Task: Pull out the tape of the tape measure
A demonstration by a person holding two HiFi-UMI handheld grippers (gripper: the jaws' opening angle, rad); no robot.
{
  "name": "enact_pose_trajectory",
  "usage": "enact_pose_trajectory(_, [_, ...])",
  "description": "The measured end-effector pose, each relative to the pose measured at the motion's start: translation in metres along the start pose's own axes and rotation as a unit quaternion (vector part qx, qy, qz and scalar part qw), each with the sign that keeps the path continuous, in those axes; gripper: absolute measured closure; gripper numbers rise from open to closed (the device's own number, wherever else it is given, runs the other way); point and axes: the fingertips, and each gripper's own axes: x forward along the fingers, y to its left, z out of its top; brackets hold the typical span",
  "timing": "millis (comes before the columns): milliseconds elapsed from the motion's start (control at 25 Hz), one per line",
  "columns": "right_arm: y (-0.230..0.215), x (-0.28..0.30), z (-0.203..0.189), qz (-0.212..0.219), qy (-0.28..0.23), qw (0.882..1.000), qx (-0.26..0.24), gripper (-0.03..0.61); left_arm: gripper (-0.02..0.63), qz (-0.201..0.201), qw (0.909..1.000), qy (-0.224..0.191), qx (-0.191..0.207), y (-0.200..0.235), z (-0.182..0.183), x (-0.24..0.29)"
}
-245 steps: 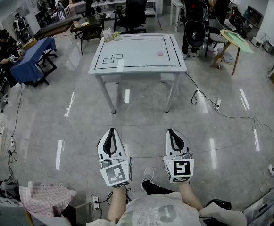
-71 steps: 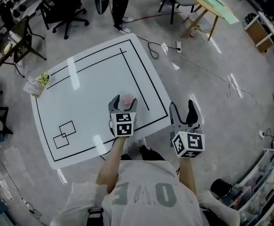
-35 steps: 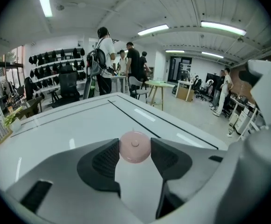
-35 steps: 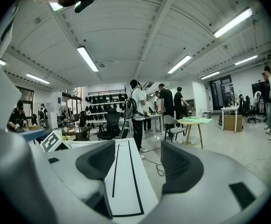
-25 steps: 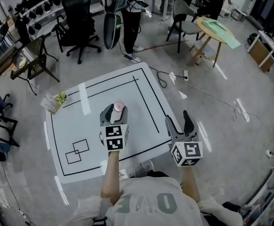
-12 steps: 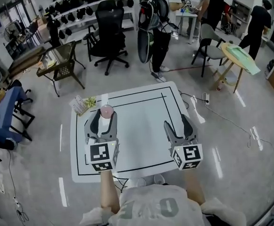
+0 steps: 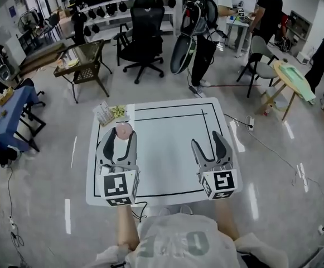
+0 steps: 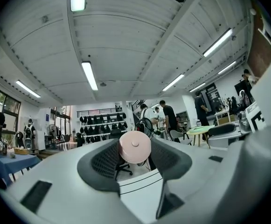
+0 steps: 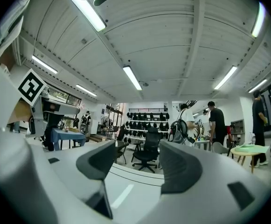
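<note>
The tape measure [image 7: 122,130] is a small round pink case. It sits between the fingertips of my left gripper [image 7: 118,137], which is shut on it above the far left part of the white table [image 7: 167,144]. In the left gripper view the pink case [image 8: 135,146] fills the gap between both dark pads of the left gripper [image 8: 134,155], with its flat face toward the camera. No tape shows outside the case. My right gripper [image 7: 212,145] hovers open and empty over the table's near right part. In its own view, nothing lies between the right gripper's [image 9: 135,164] jaws.
A black rectangle outline is drawn on the table. A small printed packet [image 7: 109,113] lies at the far left corner. Beyond the table stand a black office chair [image 7: 145,35], a side table [image 7: 86,60] and people with a backpack [image 7: 206,15]. A cable [image 7: 262,144] runs over the floor at right.
The view has swung round, so the table now lies square in front of me. Both grippers stay side by side; the left one still holds the pink case, now near the table's far left corner.
</note>
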Motion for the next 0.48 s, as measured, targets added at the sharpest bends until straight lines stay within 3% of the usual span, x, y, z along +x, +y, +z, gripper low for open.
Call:
enact_pose_trajectory(320, [0.013,0.0,0.003,0.021,0.002,1.0,-0.009,0.273,0.382,-0.026,0.9996,-0.002,0.011,-0.008,-0.001,-0.01])
enact_pose_trajectory(480, [0.034,0.008,0.019,0.082,-0.016,0.995,-0.059,0.273,0.382,-0.081,0.9947,0.002,0.063,-0.026,-0.006,-0.012])
